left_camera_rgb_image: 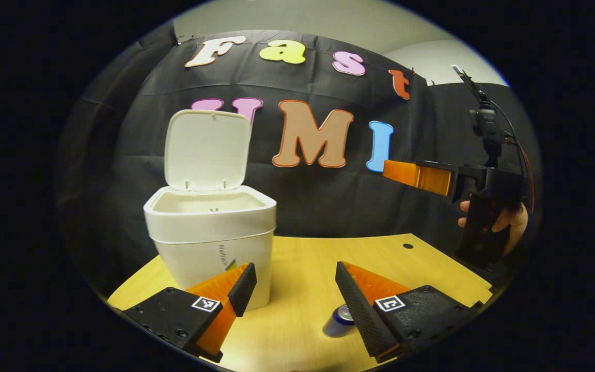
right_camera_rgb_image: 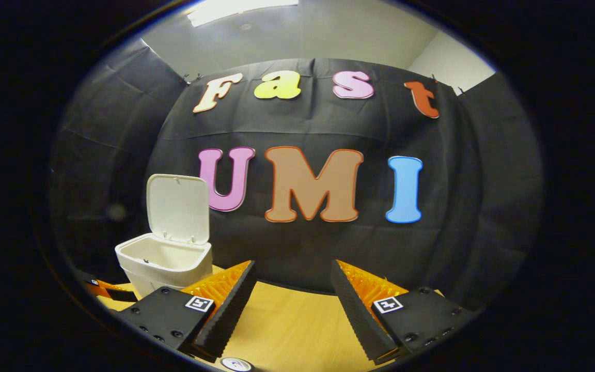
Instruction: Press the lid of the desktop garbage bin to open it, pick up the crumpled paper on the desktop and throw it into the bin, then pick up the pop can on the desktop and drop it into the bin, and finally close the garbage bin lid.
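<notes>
The white desktop bin (left_camera_rgb_image: 209, 232) stands at the table's left with its lid (left_camera_rgb_image: 207, 150) swung up and its mouth open. My left gripper (left_camera_rgb_image: 295, 289) hangs open low over the table, just right of the bin. A pop can (left_camera_rgb_image: 337, 321) lies on the wood below, partly behind its right finger. My right gripper (left_camera_rgb_image: 395, 173) is raised high at the right, held by a hand (left_camera_rgb_image: 509, 222). In the right gripper view, the right gripper (right_camera_rgb_image: 292, 294) is open and holds nothing. The bin (right_camera_rgb_image: 166, 261) sits far left, and the can's top (right_camera_rgb_image: 235, 365) peeks in at the bottom edge.
The light wooden table (left_camera_rgb_image: 308, 258) has a small round hole (left_camera_rgb_image: 407, 246) near its back right corner. The black cloth wall closes the back. Part of the left gripper (right_camera_rgb_image: 106, 292) shows low beside the bin in the right gripper view.
</notes>
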A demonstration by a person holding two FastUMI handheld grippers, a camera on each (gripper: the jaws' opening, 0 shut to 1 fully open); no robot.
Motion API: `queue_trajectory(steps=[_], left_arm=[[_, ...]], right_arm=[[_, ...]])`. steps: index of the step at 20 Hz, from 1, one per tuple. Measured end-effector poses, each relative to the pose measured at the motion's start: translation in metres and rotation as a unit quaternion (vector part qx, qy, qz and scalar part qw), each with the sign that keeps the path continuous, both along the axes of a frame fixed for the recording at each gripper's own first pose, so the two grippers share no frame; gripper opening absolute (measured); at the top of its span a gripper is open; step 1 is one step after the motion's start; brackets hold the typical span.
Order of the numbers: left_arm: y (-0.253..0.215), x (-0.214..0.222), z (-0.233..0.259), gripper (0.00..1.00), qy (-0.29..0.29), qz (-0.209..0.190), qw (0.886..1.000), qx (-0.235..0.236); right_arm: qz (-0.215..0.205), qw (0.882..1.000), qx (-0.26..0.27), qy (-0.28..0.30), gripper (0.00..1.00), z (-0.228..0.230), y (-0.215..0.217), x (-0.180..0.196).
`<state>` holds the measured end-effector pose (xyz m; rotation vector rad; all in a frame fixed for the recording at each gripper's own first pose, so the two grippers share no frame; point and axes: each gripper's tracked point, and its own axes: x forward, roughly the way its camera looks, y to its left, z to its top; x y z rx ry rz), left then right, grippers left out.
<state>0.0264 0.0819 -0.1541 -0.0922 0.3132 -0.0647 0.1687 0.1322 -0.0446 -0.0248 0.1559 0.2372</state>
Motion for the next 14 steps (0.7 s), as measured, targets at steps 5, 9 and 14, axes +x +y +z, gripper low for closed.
queue_trajectory(steps=[5, 9, 14], left_arm=[[-0.051, 0.010, -0.021, 0.93, 0.019, -0.049, 0.999, 0.004], [-0.082, 0.011, -0.047, 0.93, 0.046, -0.072, 0.996, 0.006], [-0.093, 0.008, -0.097, 0.93, 0.107, -0.072, 0.992, 0.012]], right_arm=[[-0.055, 0.998, 0.005, 0.024, 0.96, -0.018, -0.072, -0.016], [-0.086, 0.995, 0.002, 0.045, 0.96, -0.037, -0.114, -0.030], [-0.109, 0.991, -0.001, 0.079, 0.96, -0.063, -0.151, -0.052]])
